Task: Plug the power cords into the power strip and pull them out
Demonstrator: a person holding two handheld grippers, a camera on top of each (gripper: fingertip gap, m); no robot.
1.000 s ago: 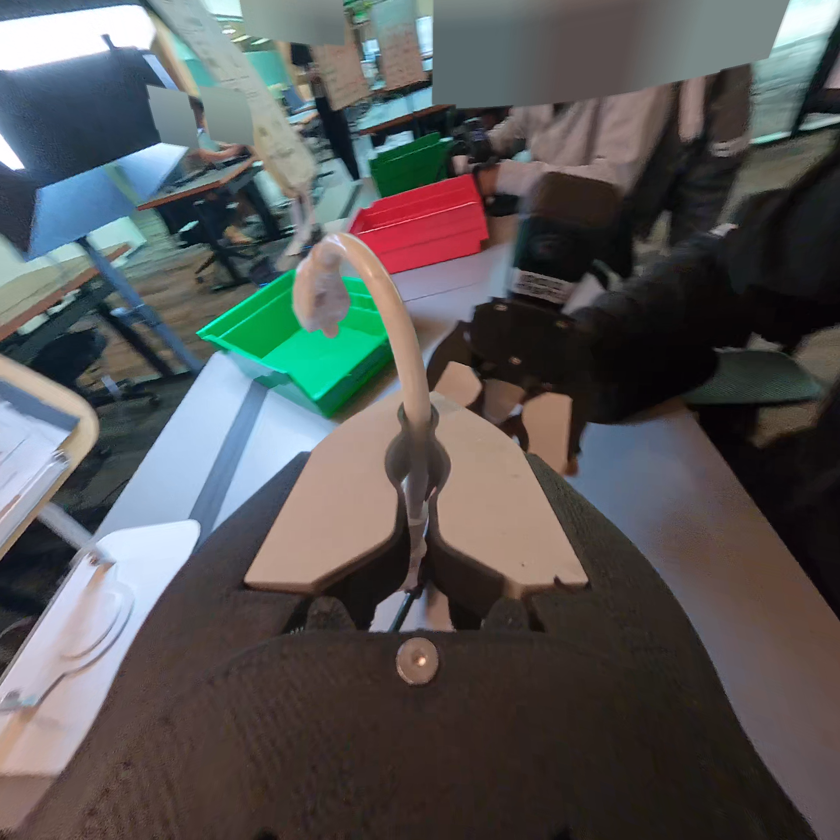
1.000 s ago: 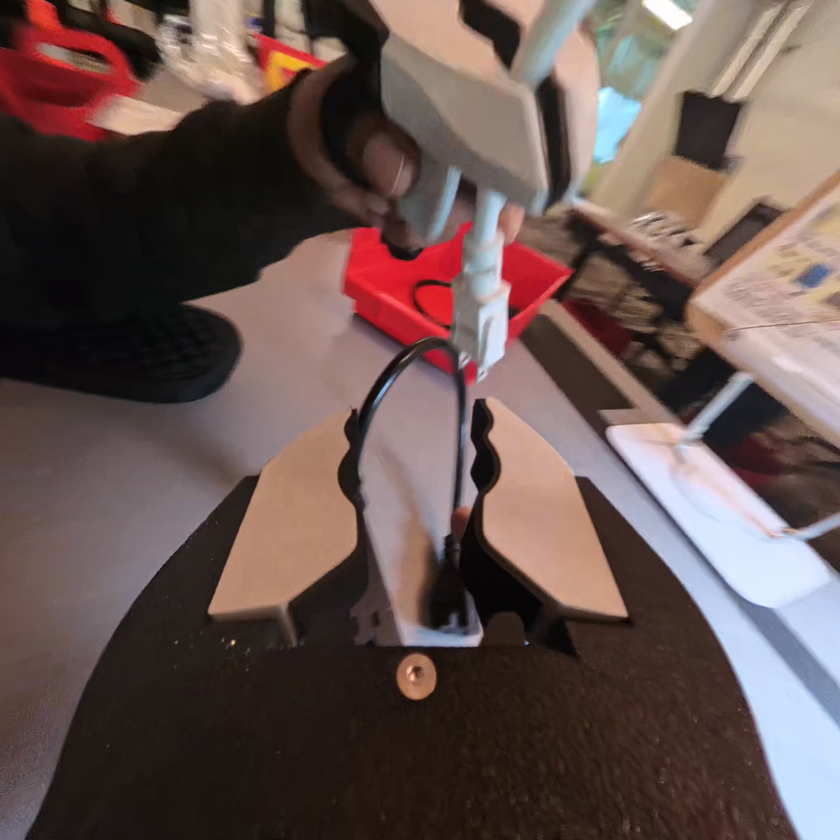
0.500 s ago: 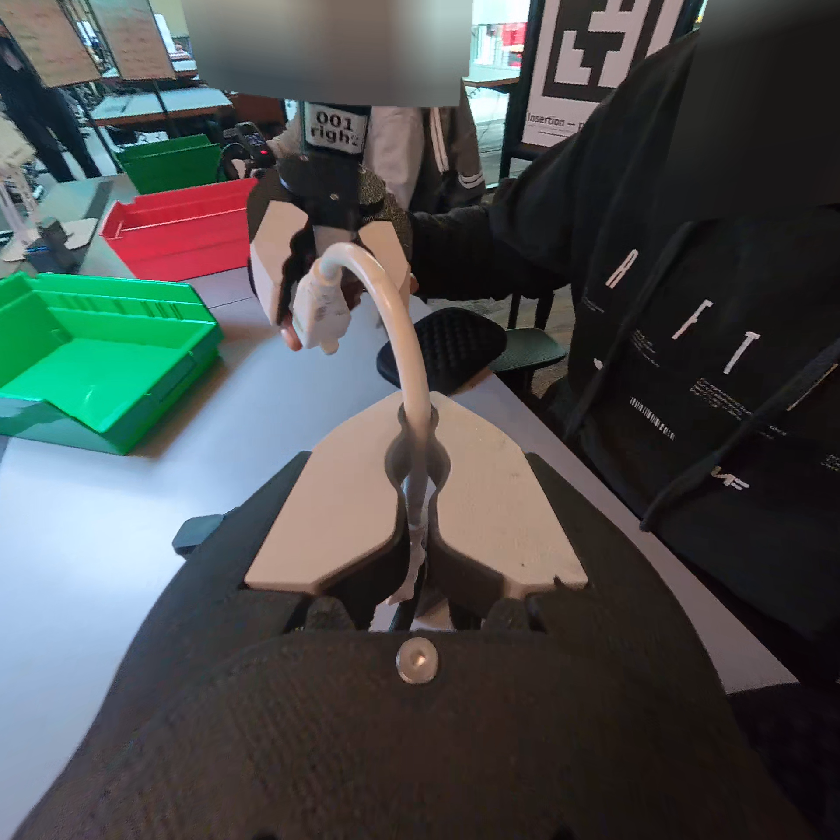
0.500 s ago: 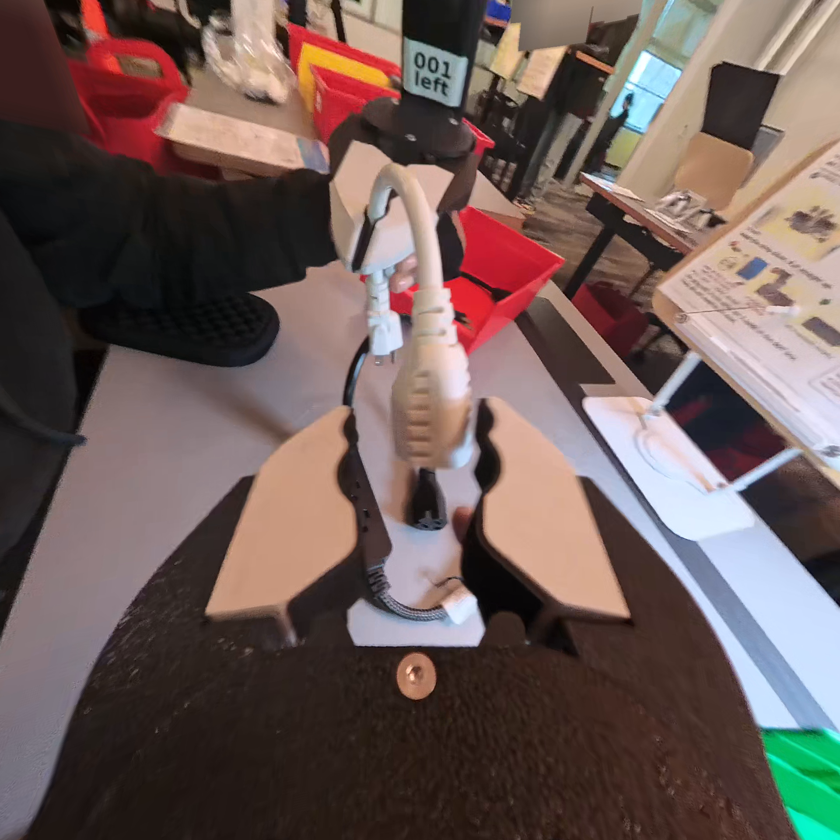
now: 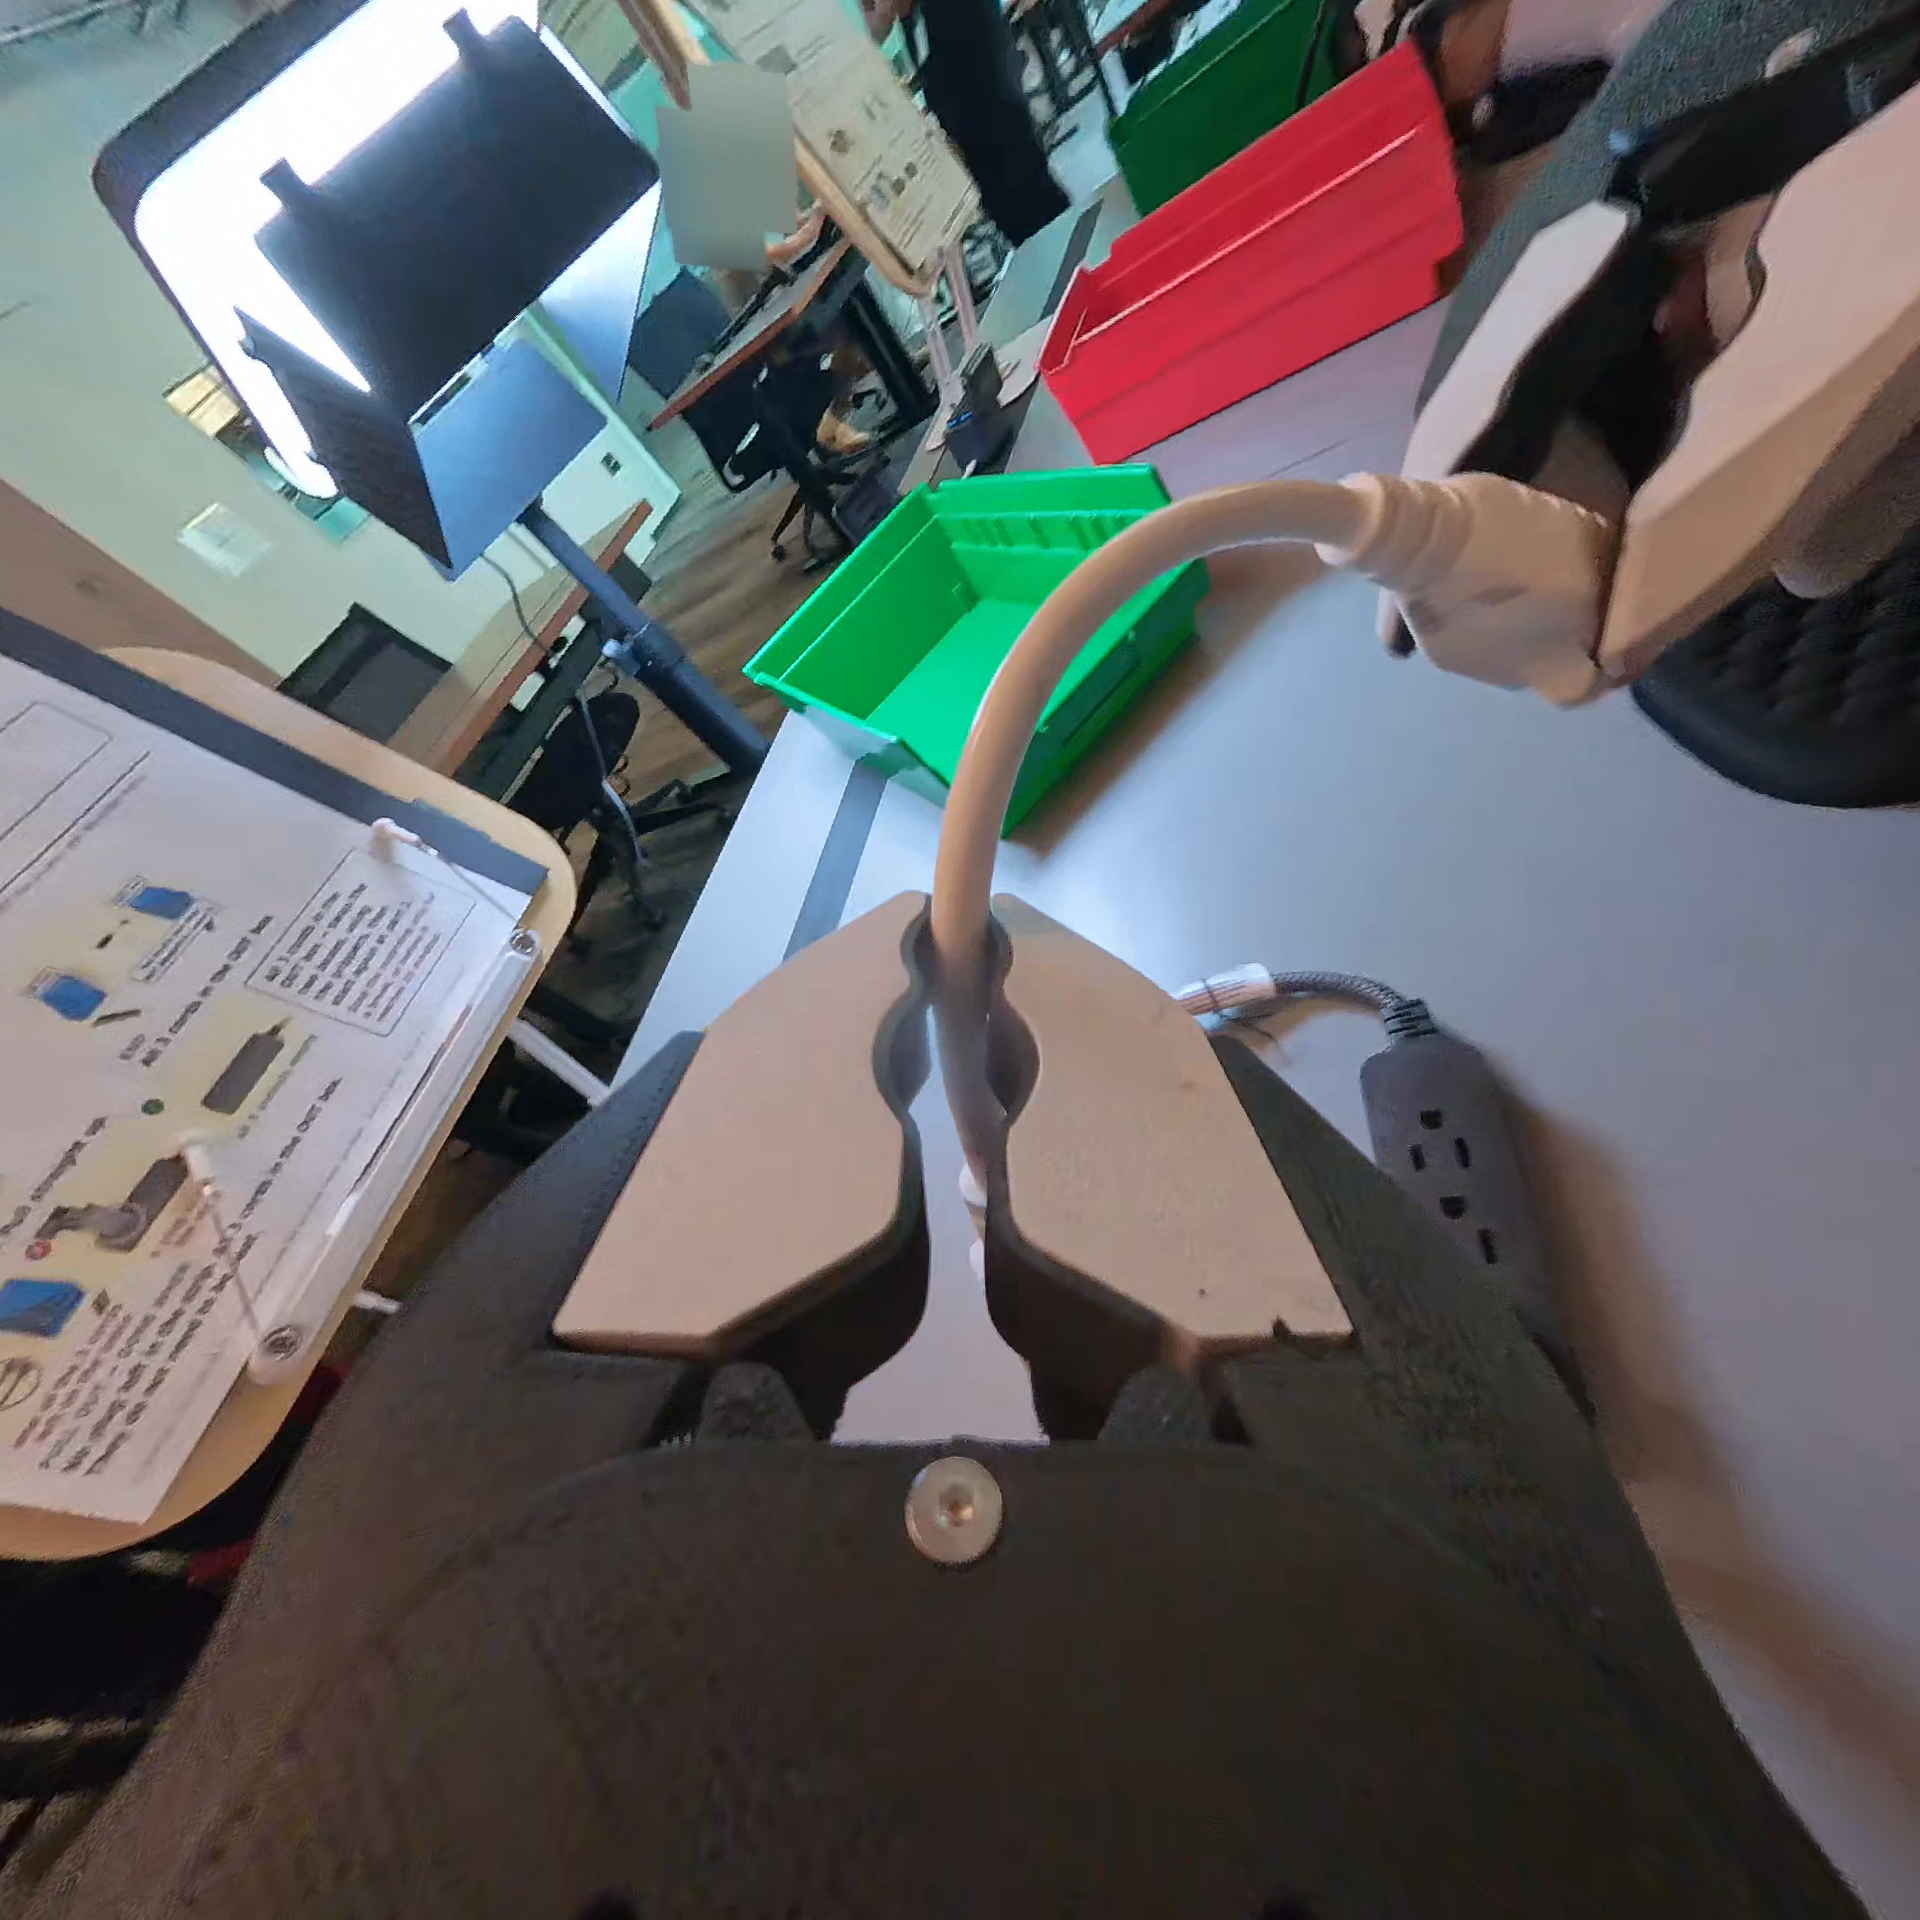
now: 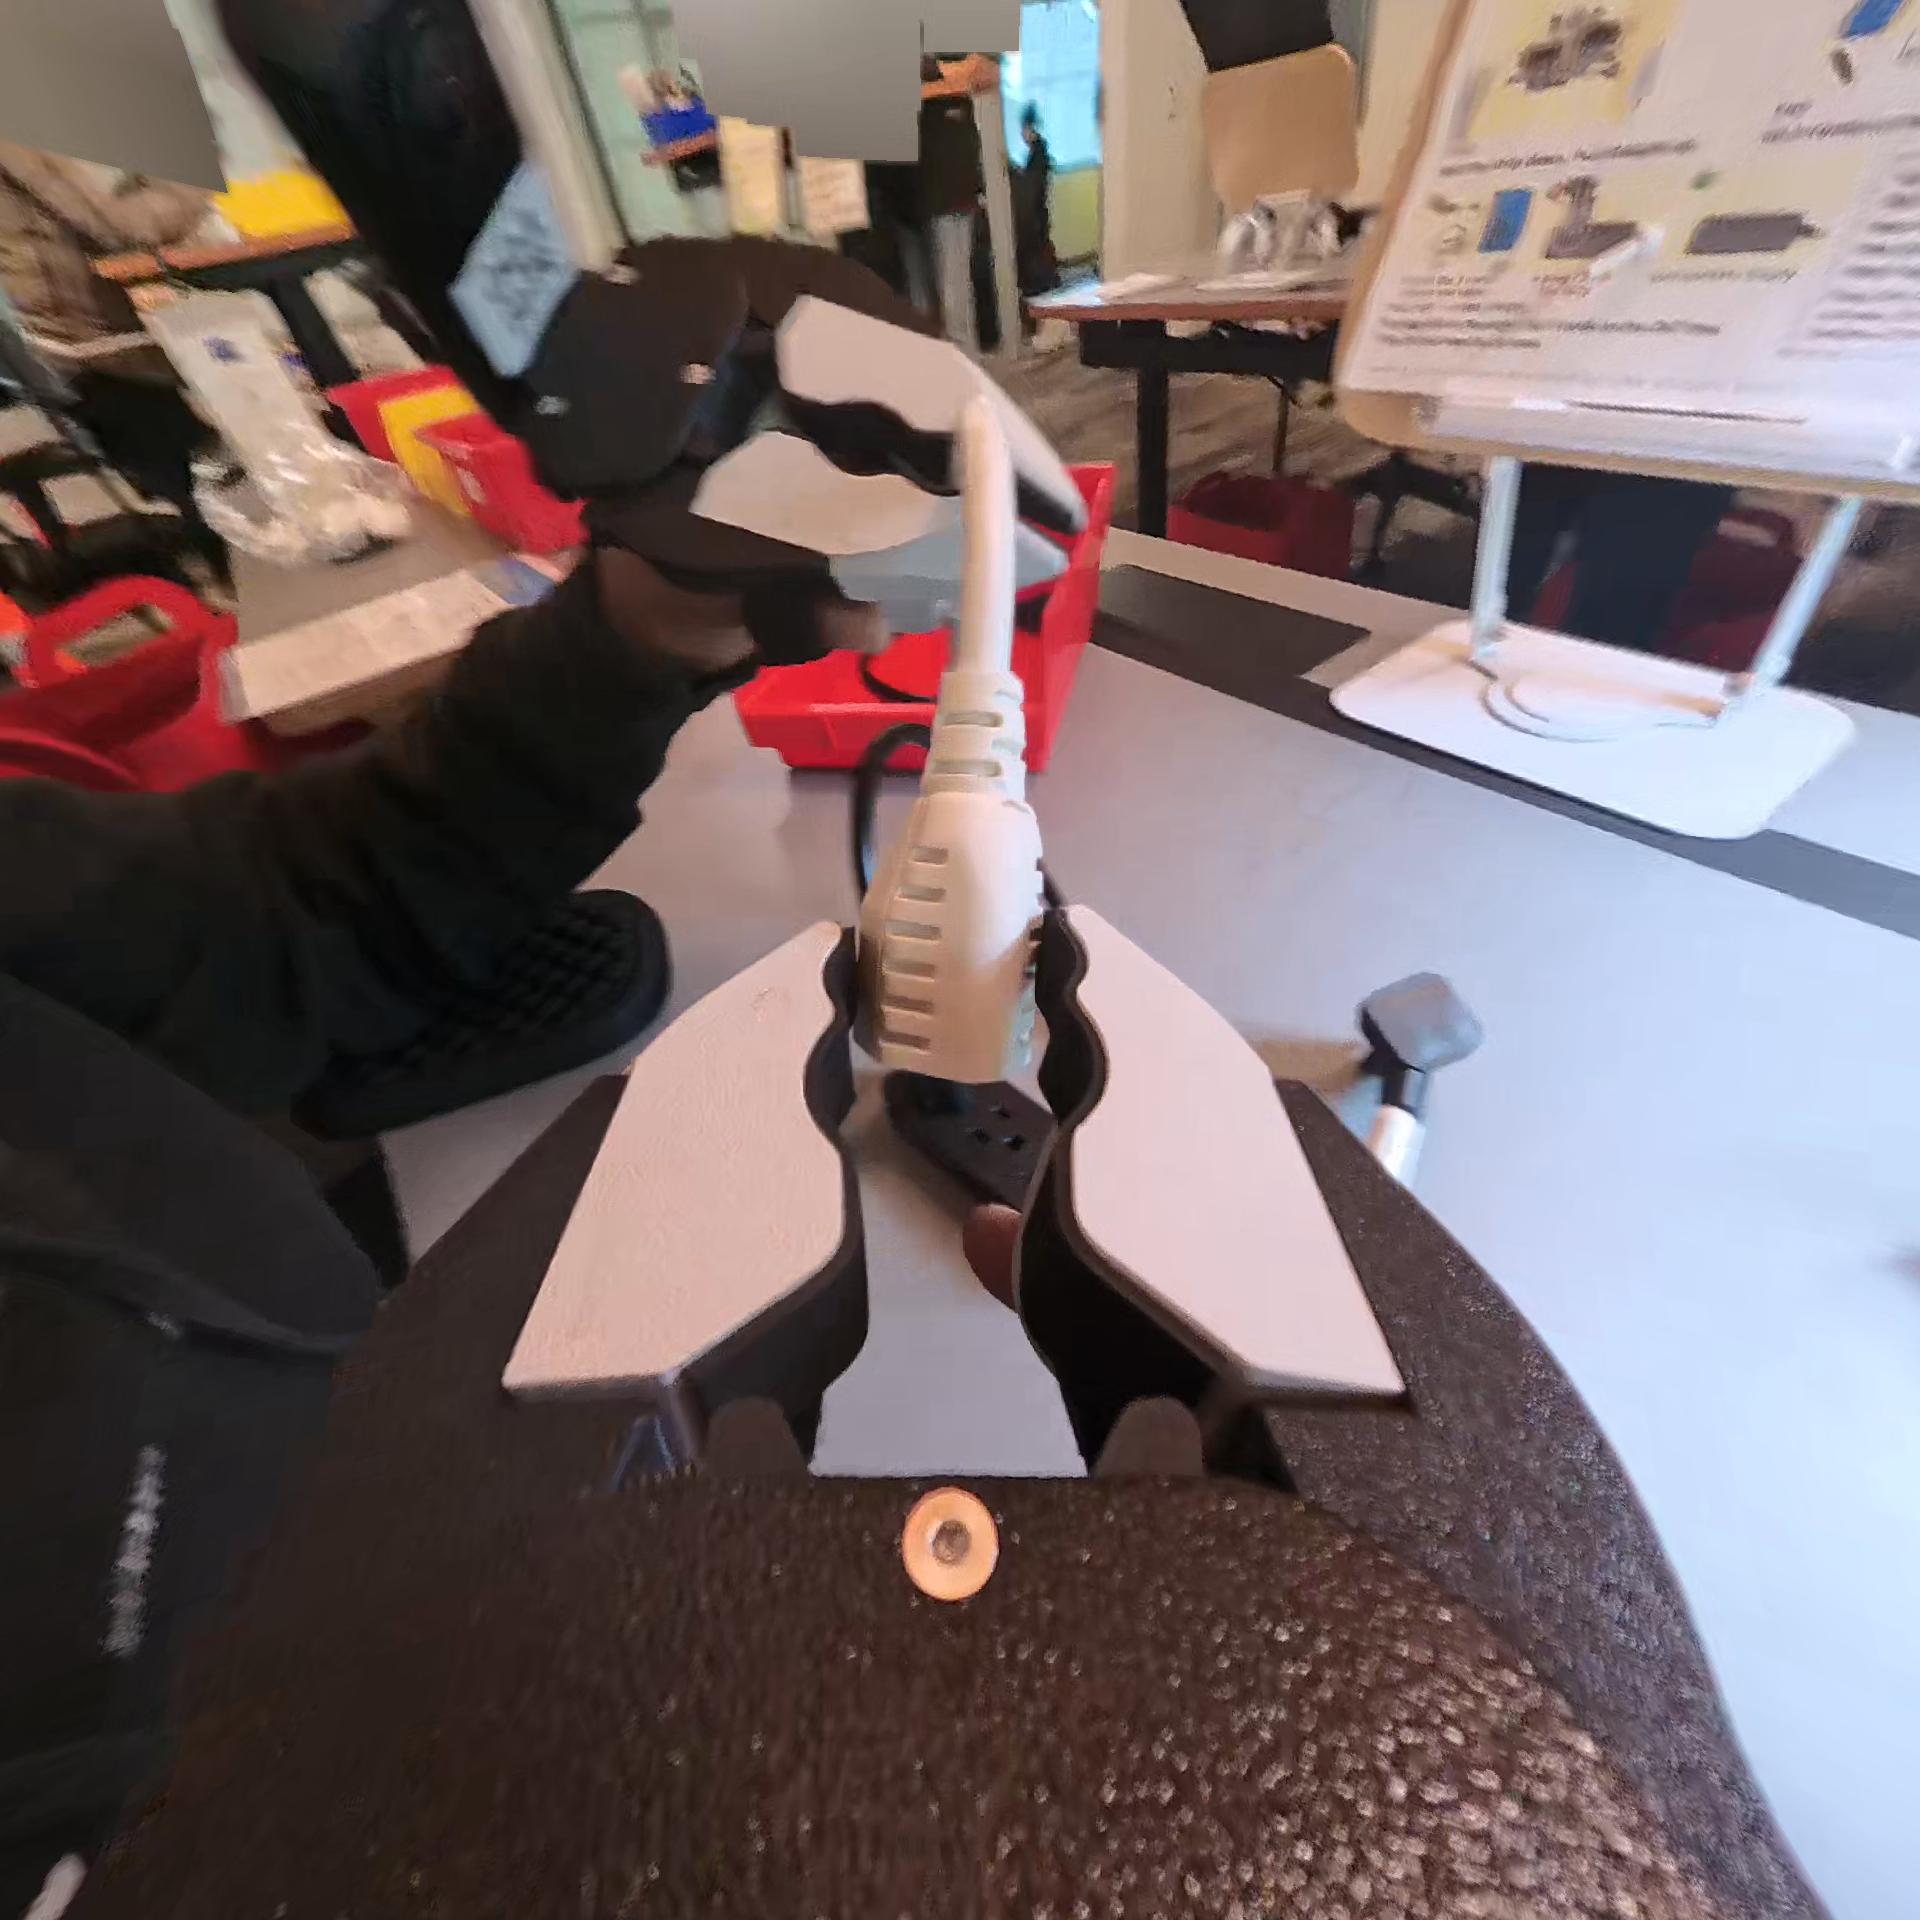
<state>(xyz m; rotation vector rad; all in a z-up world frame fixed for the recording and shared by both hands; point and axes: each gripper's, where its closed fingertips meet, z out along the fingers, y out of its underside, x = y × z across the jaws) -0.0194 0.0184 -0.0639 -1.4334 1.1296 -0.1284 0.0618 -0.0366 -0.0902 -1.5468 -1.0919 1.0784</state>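
Your left gripper (image 5: 951,940) clamped on white cord (image 5: 1023,707), held above table (image 5: 1455,883). Your right gripper (image 6: 951,971) pinching cord's plug (image 6: 951,945) between fingertips, jaws closed on it. Black power strip (image 5: 1449,1158) lies flat near table's middle, directly under plug, sockets up. Green bin (image 5: 966,623) toward far edge.
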